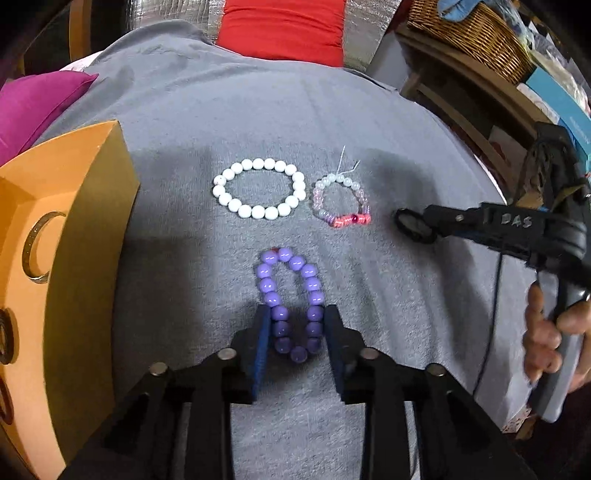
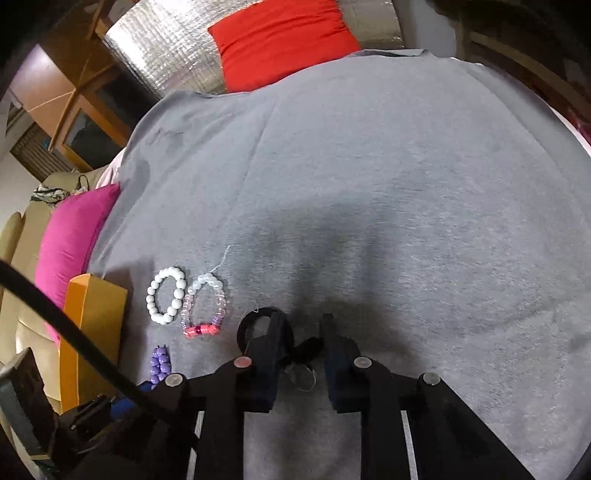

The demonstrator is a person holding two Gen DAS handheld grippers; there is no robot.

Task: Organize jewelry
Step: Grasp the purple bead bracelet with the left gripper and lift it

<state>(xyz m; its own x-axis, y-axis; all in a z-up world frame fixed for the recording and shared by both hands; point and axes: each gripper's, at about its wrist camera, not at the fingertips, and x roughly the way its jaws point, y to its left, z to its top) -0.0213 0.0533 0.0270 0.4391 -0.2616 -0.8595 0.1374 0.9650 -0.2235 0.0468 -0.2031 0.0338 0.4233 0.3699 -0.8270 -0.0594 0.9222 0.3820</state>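
Nearest the left wrist camera, a purple bracelet of glossy round beads (image 1: pixel 290 306) is pinched between the blue-padded jaws of the left gripper (image 1: pixel 295 325), its loop squeezed into a narrow oval on the grey cloth-covered table (image 1: pixel 369 122). In the right wrist view, a black elastic cord bracelet with a small clear charm (image 2: pixel 291 350) is seen lying between the jaws of the right gripper (image 2: pixel 299 332); one loop is draped round the left finger, but the jaws are spread and whether the cord is truly caught cannot be told. Just beyond, a small bracelet of clear, lilac and pink beads (image 1: pixel 341 201) and a white bracelet of round pearl-like beads (image 1: pixel 260 190) are laid side by side, close but apart. An open orange cardboard box (image 1: pixel 85 236), already holding a metal ring (image 1: pixel 37 247), is stood at the left edge.

The step in hand is judged to be the lifting of the purple bracelet towards the box. A firm, even squeeze is called for, and the beads are best raised straight up so that neighbouring pieces are not dragged. A red cushion (image 1: pixel 284 33) is seen farthest back.
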